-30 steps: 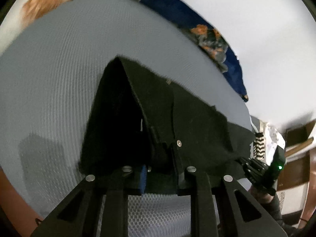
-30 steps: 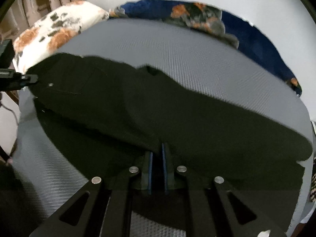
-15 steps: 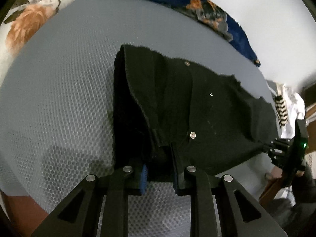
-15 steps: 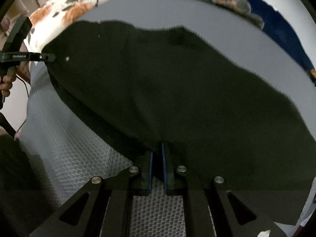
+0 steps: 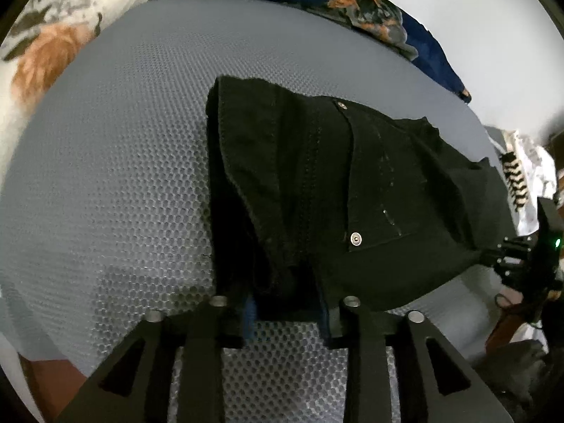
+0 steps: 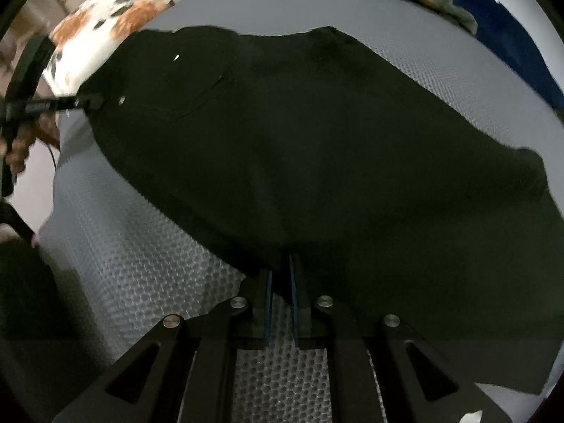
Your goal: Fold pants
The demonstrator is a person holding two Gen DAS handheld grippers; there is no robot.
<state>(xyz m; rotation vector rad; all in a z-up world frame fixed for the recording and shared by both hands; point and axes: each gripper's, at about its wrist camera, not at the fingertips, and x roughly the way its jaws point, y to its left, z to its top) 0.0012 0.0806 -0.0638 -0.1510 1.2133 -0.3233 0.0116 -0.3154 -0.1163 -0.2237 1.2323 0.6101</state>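
Note:
Black pants [image 5: 317, 190] are stretched between my two grippers over a grey honeycomb mattress [image 5: 123, 158]. My left gripper [image 5: 287, 312] is shut on the waistband corner near a metal rivet; its jaws stay somewhat apart around the bunched thick cloth. My right gripper [image 6: 280, 275] is shut on the opposite edge of the pants [image 6: 317, 148], its jaws close together. The right gripper also shows at the right in the left wrist view [image 5: 521, 257], and the left gripper shows at the left in the right wrist view [image 6: 81, 102]. The pants sag in the middle and rest partly on the mattress.
A white and orange floral pillow [image 5: 49, 42] lies at the far left of the mattress. A navy floral blanket [image 5: 370, 10] runs along the far edge by a white wall. Furniture and a patterned cloth [image 5: 518, 179] stand to the right.
Both grippers have come down with the pants, and the cloth now spreads lower and flatter over the mattress. Both grips have held.

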